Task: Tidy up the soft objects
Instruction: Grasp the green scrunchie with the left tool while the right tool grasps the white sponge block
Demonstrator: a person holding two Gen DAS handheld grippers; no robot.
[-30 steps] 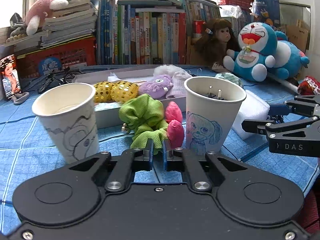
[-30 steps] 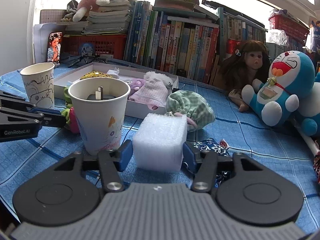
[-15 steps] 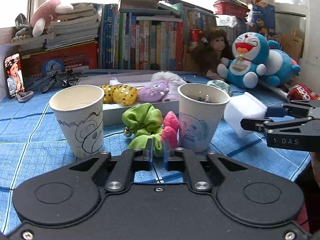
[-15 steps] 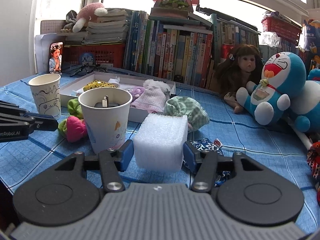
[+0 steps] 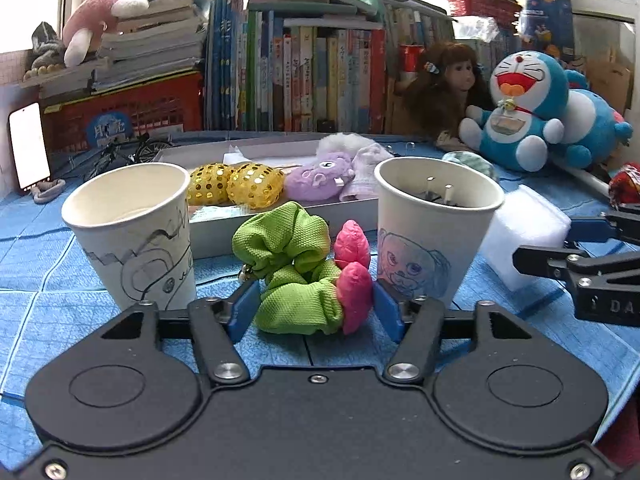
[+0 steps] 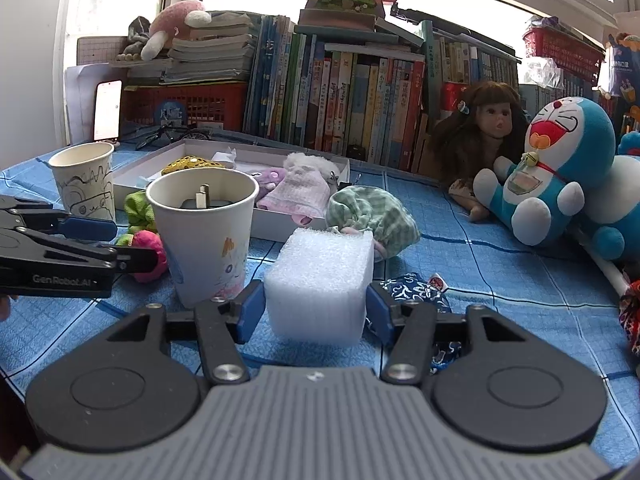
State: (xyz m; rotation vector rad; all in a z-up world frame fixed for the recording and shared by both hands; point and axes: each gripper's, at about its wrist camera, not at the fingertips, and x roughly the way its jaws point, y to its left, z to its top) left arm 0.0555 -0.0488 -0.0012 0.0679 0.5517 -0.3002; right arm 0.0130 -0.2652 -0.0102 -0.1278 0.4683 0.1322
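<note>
- Left wrist view: left gripper (image 5: pixel 316 312) spread wide, blue pads on either side of the green scrunchie (image 5: pixel 296 268) with its pink pieces (image 5: pixel 354 292).
- Left pad sits just beside the green fabric; right pad just beside the lower pink piece. Cannot tell whether either pad actually touches; fabric is not visibly squeezed.
- Scrunchie rests on the blue cloth (image 5: pixel 40 320), between the left paper cup (image 5: pixel 132 236) and the right paper cup (image 5: pixel 434 232), in front of the white tray (image 5: pixel 212 232).
- Tray holds gold sequin balls (image 5: pixel 236 188) and a purple plush (image 5: pixel 316 180).
- Left gripper held low and level, pointing toward the bookshelf (image 5: pixel 304 76).
- Right wrist view: right gripper (image 6: pixel 316 312) also spread, one blue pad at each side of the white foam block (image 6: pixel 320 284). Small gaps visible at both sides; block not pinched, standing on the cloth.
- Foam block stands just right of the cup with the plug inside, in front of the green checked pouch (image 6: pixel 372 216).
- Right gripper low and level; the left gripper shows at the left edge of this view.
- Doraemon plush (image 6: pixel 556 172) and doll (image 6: pixel 484 136) sit well apart, at the back right.
</note>
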